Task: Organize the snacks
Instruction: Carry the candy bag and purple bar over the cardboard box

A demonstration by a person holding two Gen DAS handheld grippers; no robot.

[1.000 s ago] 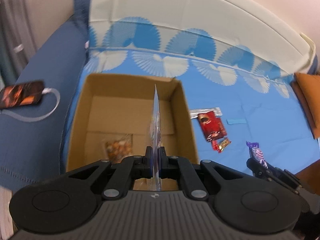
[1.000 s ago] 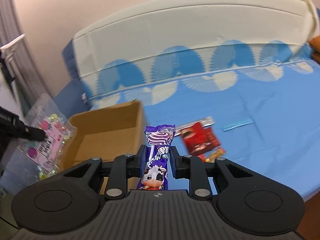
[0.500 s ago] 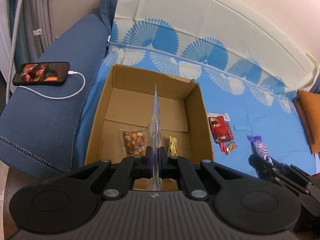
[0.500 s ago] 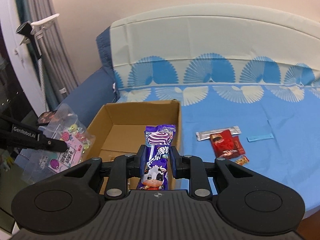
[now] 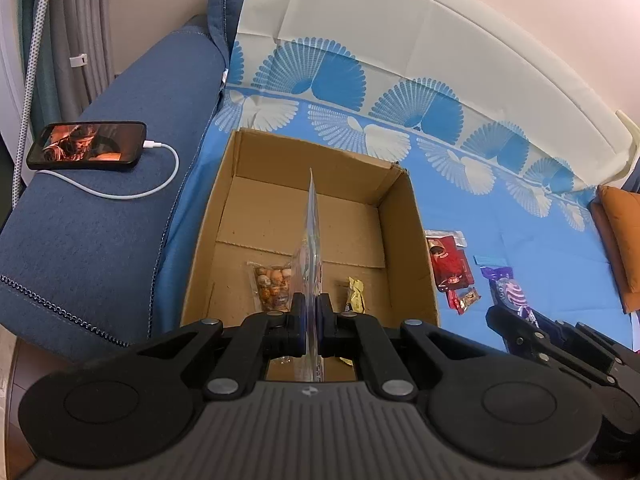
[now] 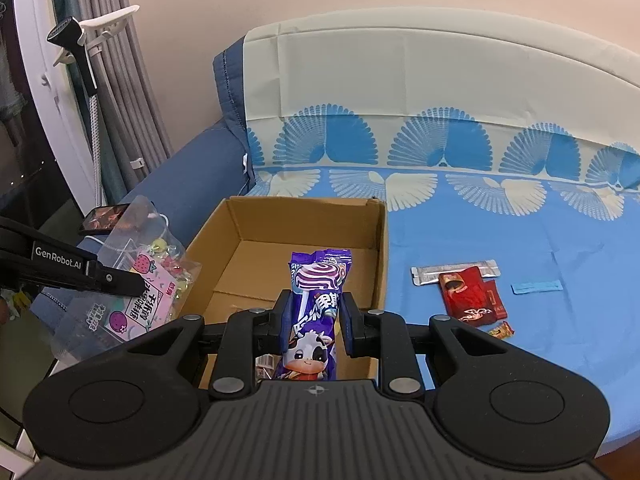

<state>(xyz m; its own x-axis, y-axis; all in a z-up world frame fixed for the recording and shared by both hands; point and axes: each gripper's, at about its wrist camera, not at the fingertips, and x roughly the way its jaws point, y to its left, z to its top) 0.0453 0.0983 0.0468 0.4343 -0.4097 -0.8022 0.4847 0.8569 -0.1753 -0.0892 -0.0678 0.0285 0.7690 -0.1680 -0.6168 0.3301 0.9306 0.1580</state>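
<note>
An open cardboard box stands on the blue patterned sofa cover. My left gripper is shut on a clear bag of candy, held edge-on over the box; the right wrist view shows that bag and the left gripper beside the box's left wall. My right gripper is shut on a purple lollipop pack with a cow on it, near the box's front right corner. Inside the box lie a bag of mixed nuts and a small gold-wrapped sweet.
Right of the box on the cover lie a red snack pack, a small red and gold sweet and a blue strip. A phone on a white cable rests on the blue armrest. An orange cushion sits far right.
Both grippers have drawn back and turned, so the whole box with its contents now shows. The views have swung rightward across the sofa. Both grips are unchanged.
</note>
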